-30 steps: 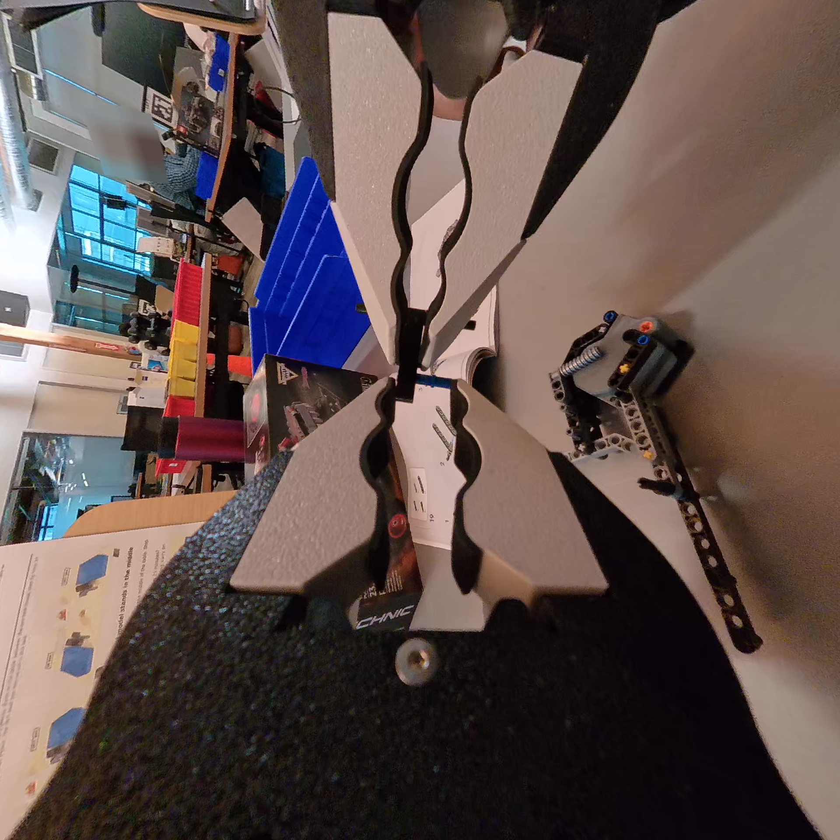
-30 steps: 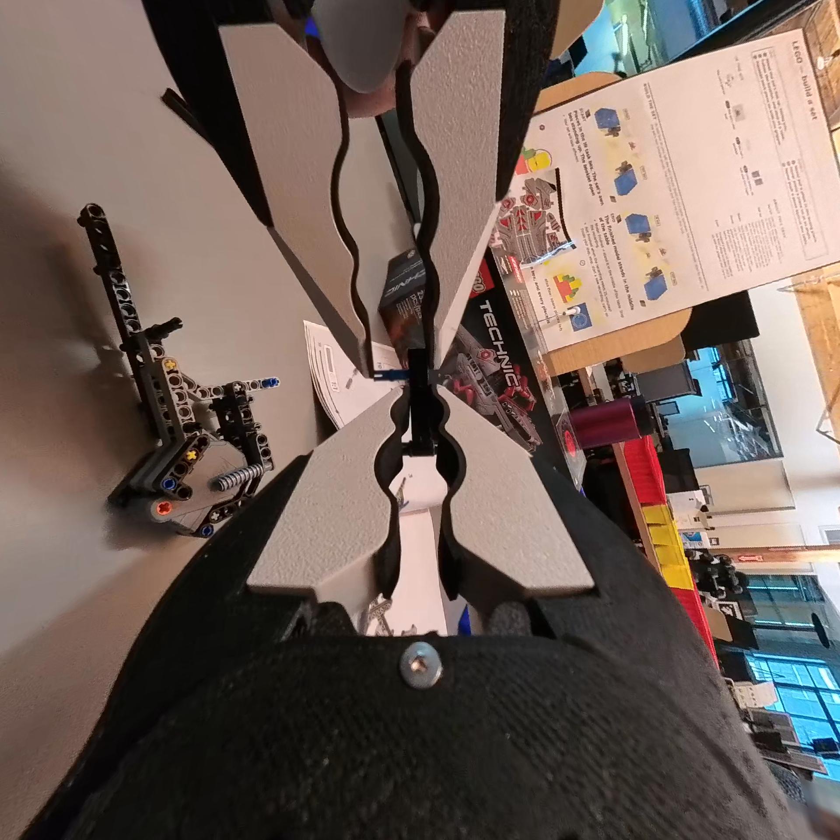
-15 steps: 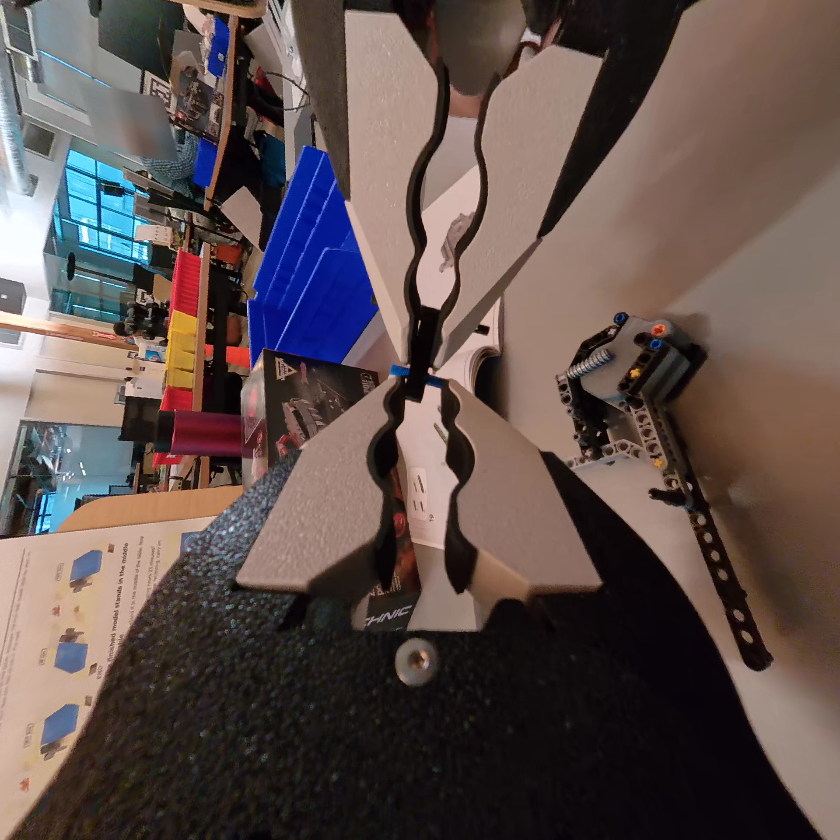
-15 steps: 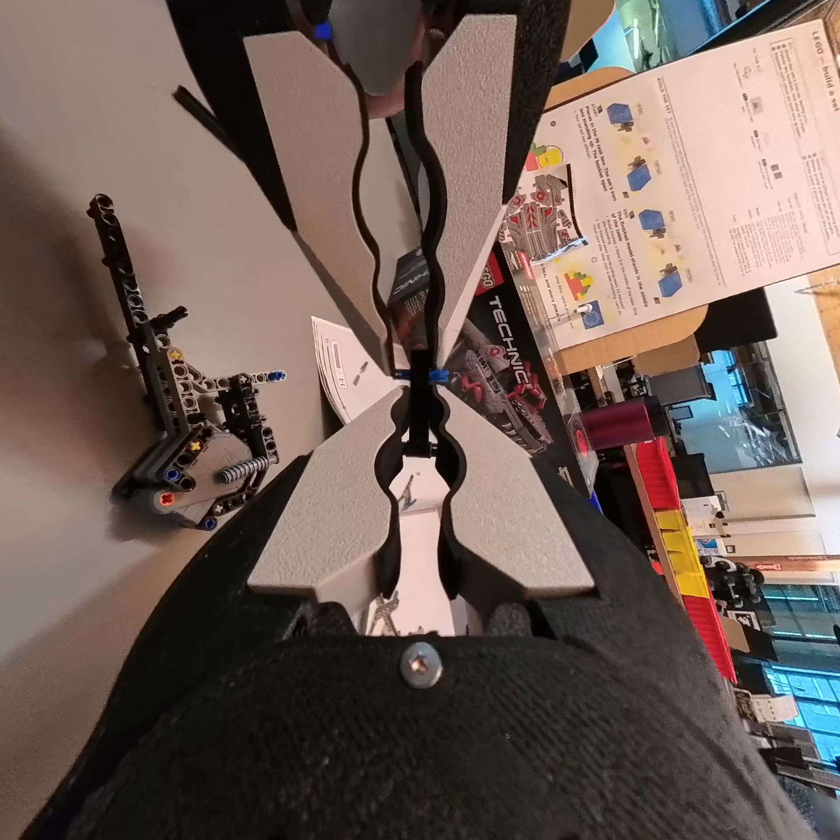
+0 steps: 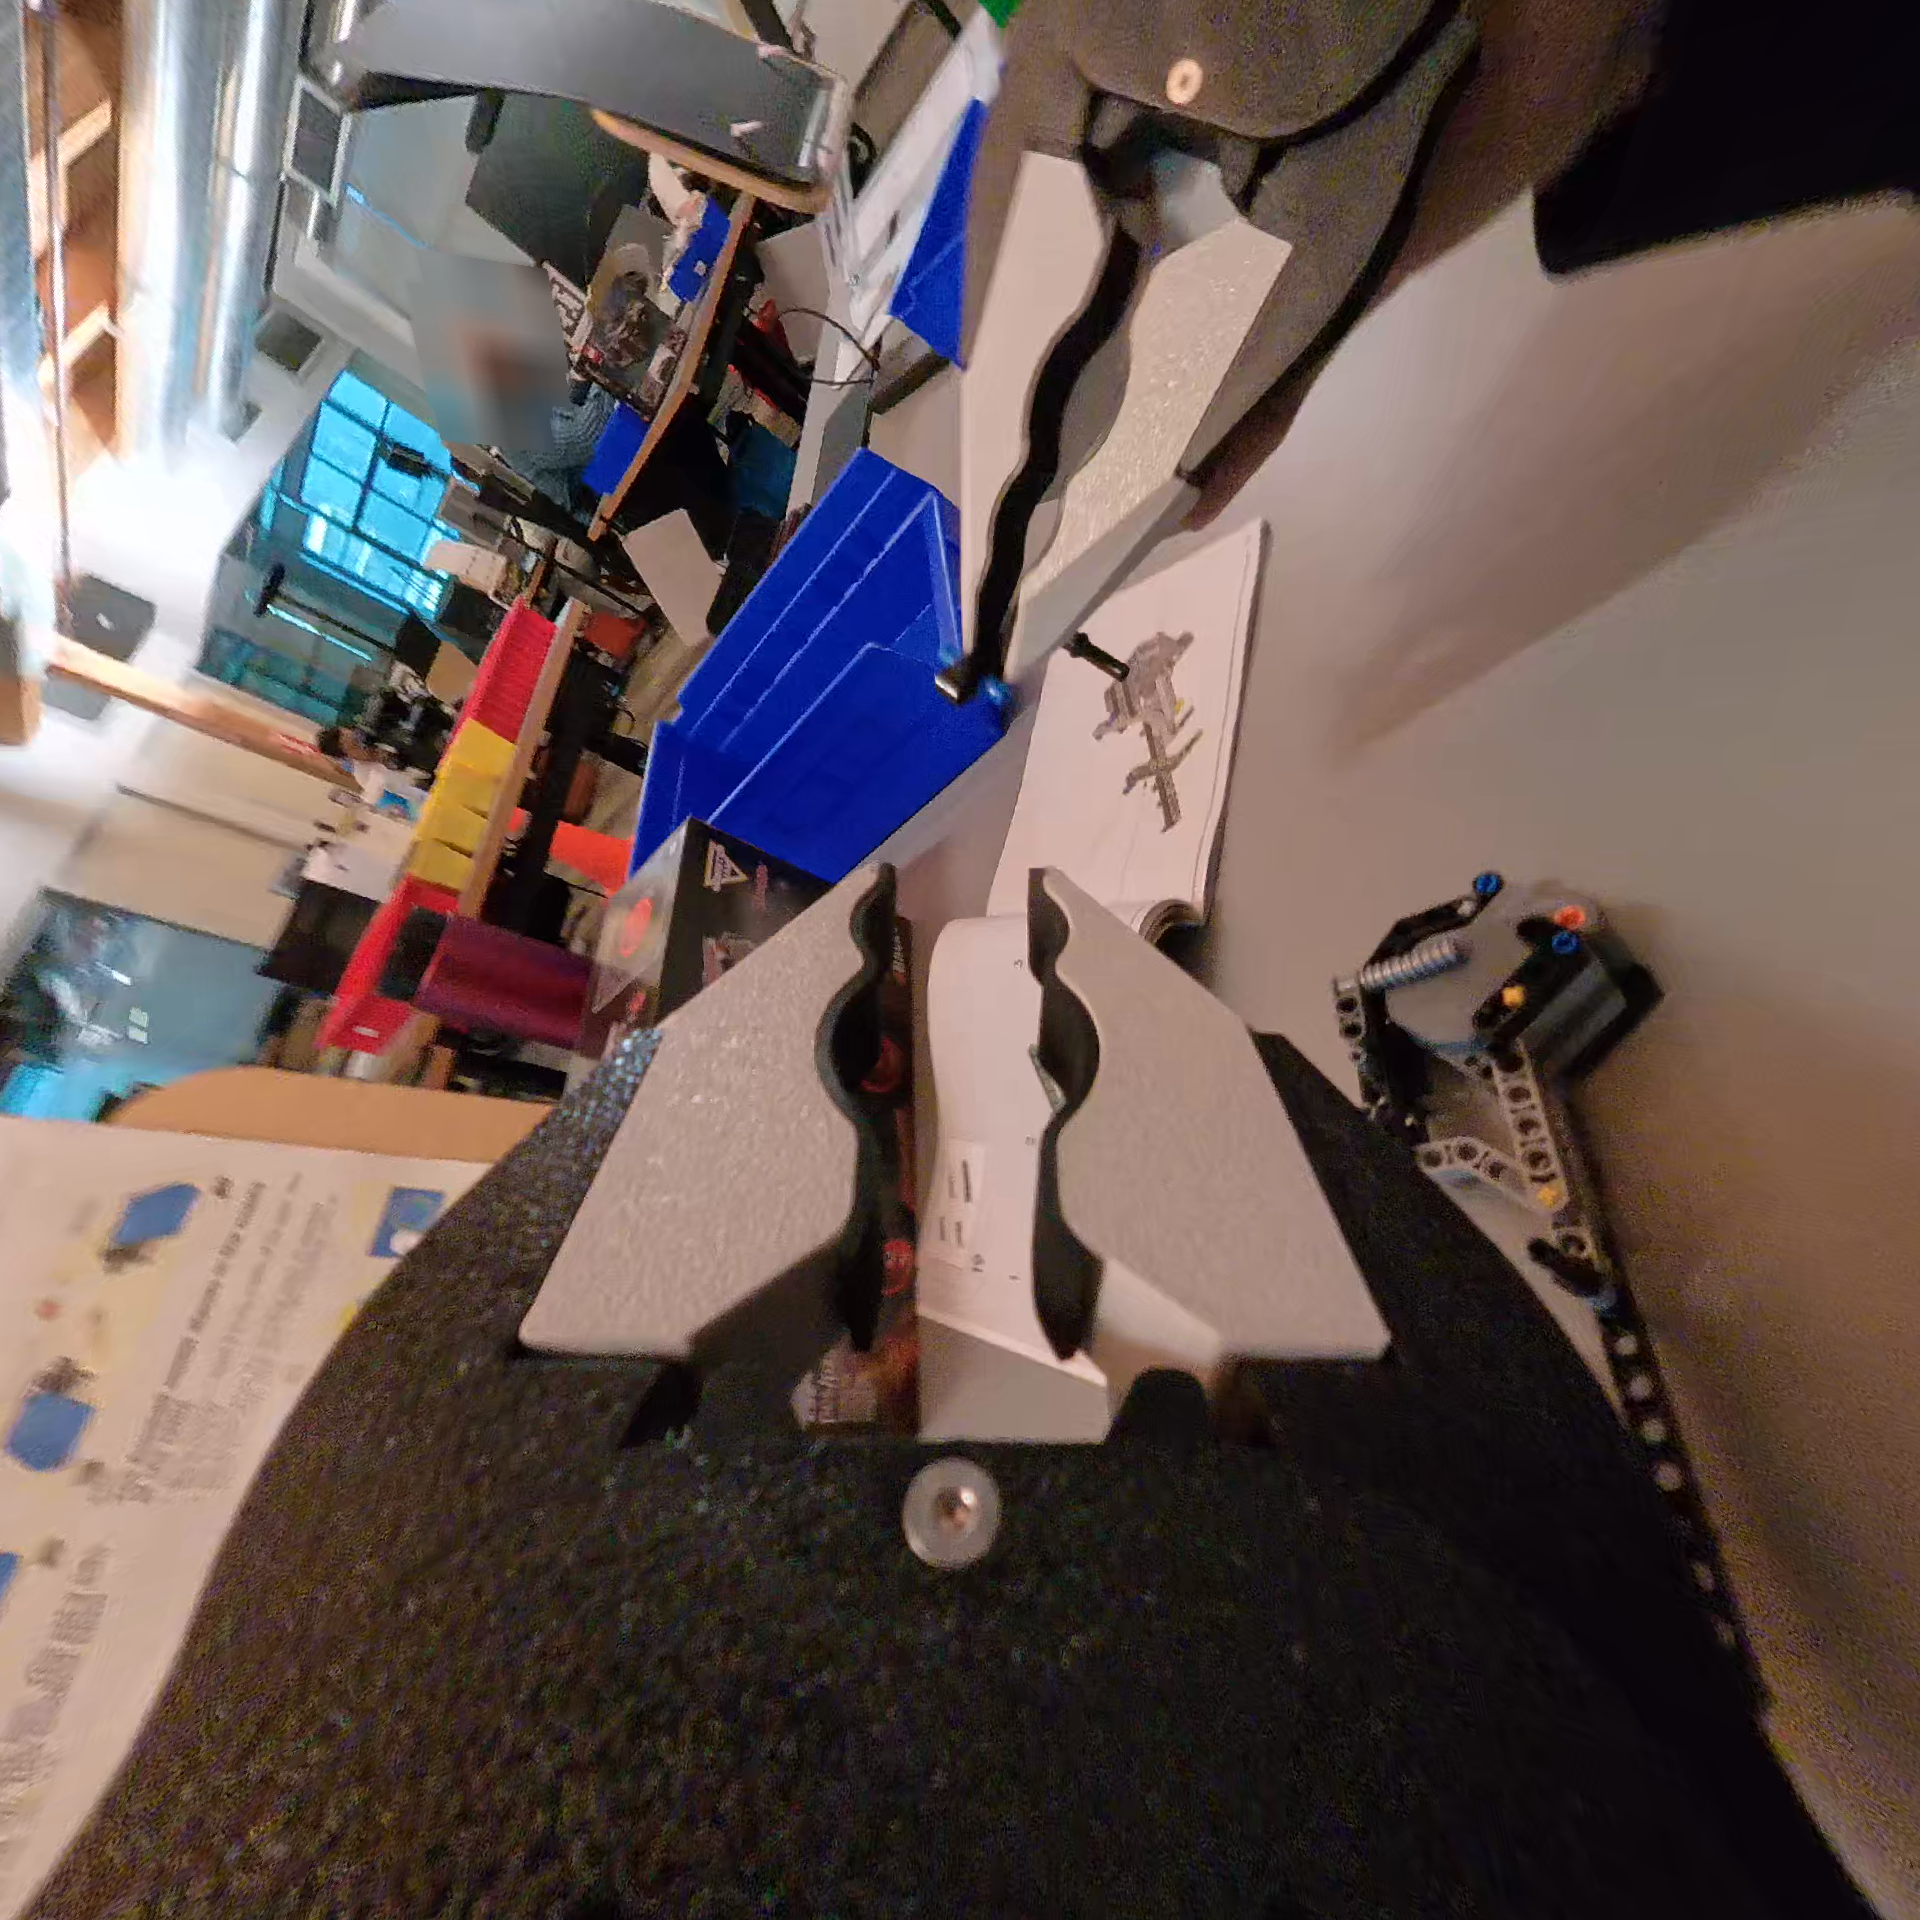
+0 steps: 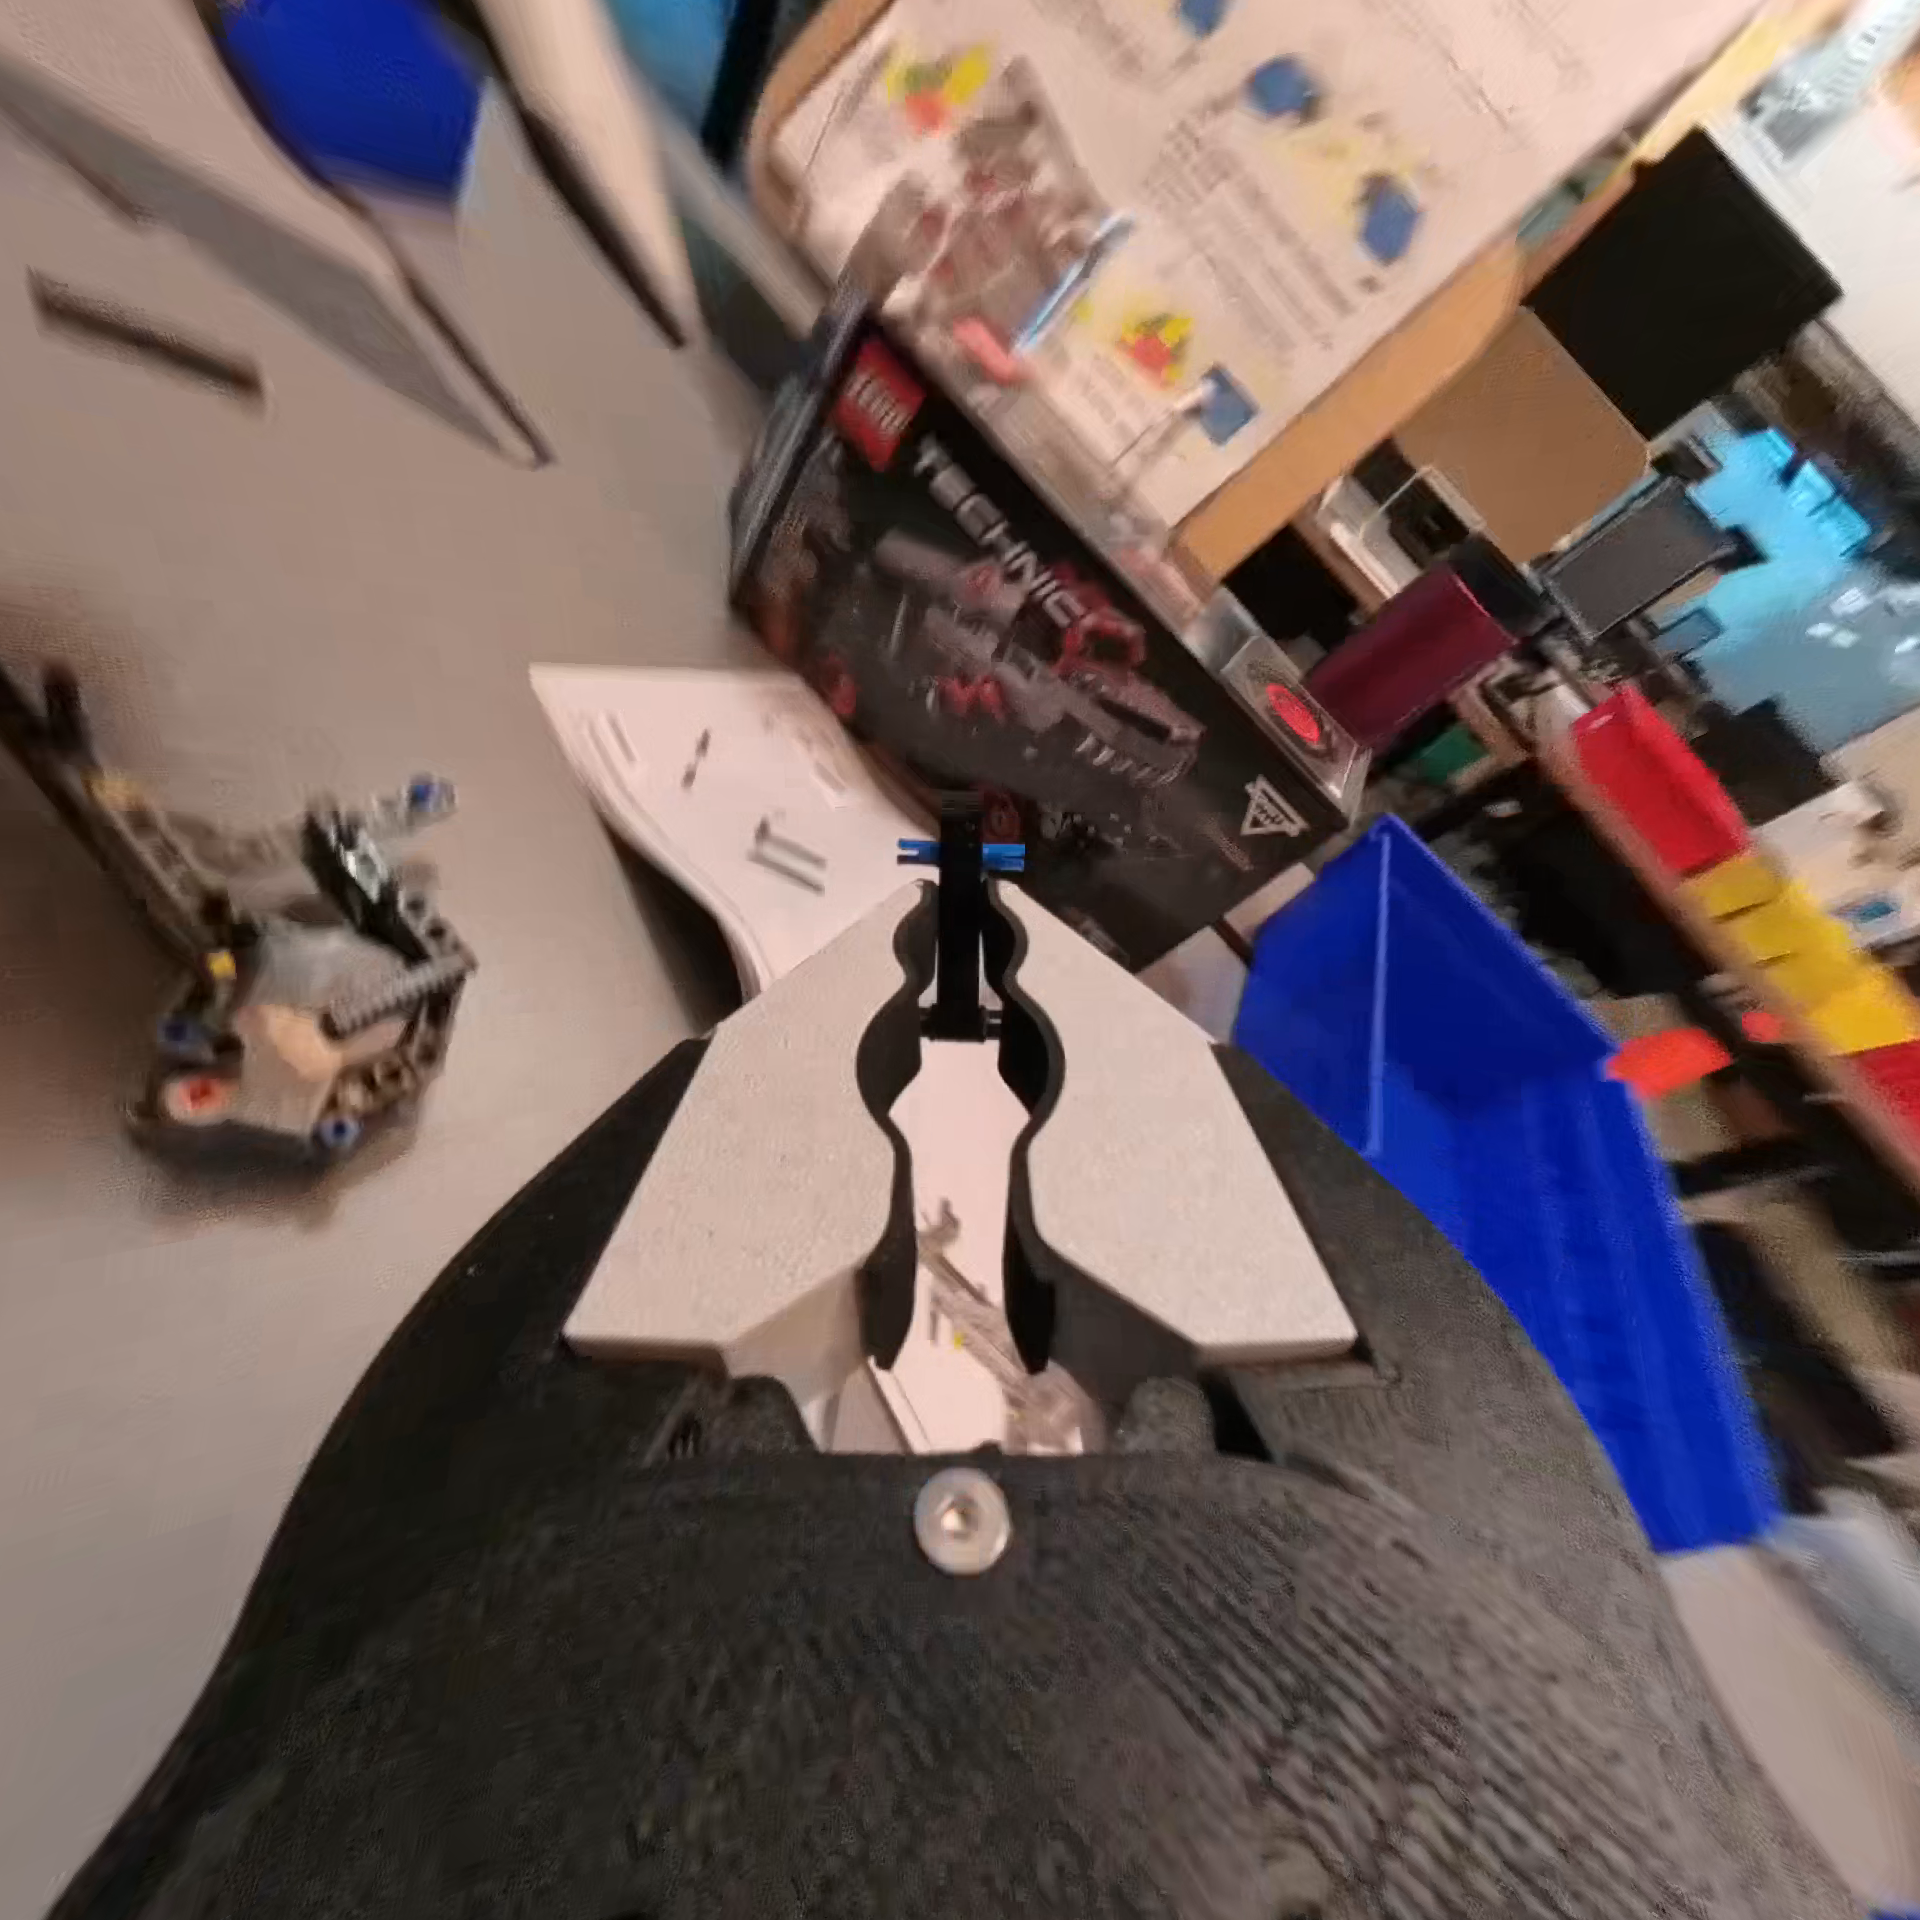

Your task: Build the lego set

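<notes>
My right gripper [image 6: 961, 902] is shut on a short black lego beam [image 6: 958, 940] with a blue pin [image 6: 961, 852] through its far end, held above the table. My left gripper [image 5: 961, 883] is open and empty. In the left wrist view the right gripper [image 5: 977, 675] hangs farther off, above the left gripper, with the black beam [image 5: 954, 686] at its tips. The part-built grey and black lego model [image 5: 1486, 1039] lies on the table to the right; it also shows, blurred, in the right wrist view [image 6: 301, 987].
An open instruction booklet [image 5: 1143, 727] lies on the grey table [image 5: 1558, 623] beside the dark lego box [image 6: 987, 644]. Blue bins [image 5: 831, 707] stand behind it, and one shows in the right wrist view [image 6: 1455, 1091]. A printed poster [image 5: 135, 1403] stands at the table's edge. The gap from one gripper's tips to the other's is roughly 9 cm.
Both grippers gripped the black beam tip to tip. The left gripper has opened and let go. The two have moved apart, and the right gripper keeps the beam with the blue pin.
</notes>
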The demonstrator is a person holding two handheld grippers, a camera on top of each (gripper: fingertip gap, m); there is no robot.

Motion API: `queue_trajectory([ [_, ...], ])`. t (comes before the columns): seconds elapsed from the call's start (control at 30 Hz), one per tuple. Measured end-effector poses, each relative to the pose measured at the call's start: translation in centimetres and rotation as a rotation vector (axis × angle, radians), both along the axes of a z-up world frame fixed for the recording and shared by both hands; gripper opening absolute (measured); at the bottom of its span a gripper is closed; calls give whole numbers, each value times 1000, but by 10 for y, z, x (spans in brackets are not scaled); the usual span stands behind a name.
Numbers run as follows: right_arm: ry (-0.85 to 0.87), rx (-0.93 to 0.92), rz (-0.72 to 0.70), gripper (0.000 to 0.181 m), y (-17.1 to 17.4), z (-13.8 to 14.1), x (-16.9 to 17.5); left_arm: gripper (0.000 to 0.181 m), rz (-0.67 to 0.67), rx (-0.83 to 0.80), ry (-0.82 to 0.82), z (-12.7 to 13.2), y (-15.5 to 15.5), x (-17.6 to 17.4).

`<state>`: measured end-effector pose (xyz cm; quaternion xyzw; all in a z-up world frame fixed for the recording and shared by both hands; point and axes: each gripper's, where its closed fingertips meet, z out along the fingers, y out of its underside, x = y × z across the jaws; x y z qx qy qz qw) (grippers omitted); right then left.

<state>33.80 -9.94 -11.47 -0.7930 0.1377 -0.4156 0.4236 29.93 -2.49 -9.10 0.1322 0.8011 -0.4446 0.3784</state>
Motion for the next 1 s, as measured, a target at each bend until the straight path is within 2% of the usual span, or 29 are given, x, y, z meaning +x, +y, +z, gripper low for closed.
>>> queue_trajectory([
  [0.03, 8, 149, 11, 5, -6, 8, 3, 23, 18, -35, 43, 3, 3, 4],
  [0.13, 44, 607, 37, 5, -26, 31, 14, 16, 131, -98, 121, 5, 18, 28],
  [0.23, -6, 809, -9, 5, -47, 32, 26, 15, 243, -119, 221, -7, 32, 53],
  [0.3, -13, 828, 71, 5, -41, 28, 23, 15, 285, -165, 303, -18, 37, 66],
  [0.4, -84, 841, 161, 5, -35, 30, 15, 16, 241, -224, 433, -38, 37, 77],
  [0.47, -107, 823, 141, 5, -41, 24, 19, 22, 218, -251, 490, -54, 40, 86],
  [0.53, -82, 842, 132, 5, -51, 19, 22, 24, 212, -317, 504, -65, 45, 96],
  [0.63, -1, 921, 97, 5, -64, 14, 31, 20, 288, -402, 466, -79, 61, 117],
  [0.73, 35, 918, 118, 5, -64, 11, 30, 21, 318, -462, 453, -90, 71, 126],
  [0.87, 201, 880, 82, 5, -61, -13, 38, 20, 336, -583, 414, -75, 83, 129],
  [1.0, 221, 970, 114, 5, -61, -6, 36, 15, 341, -673, 358, -63, 93, 128],
])
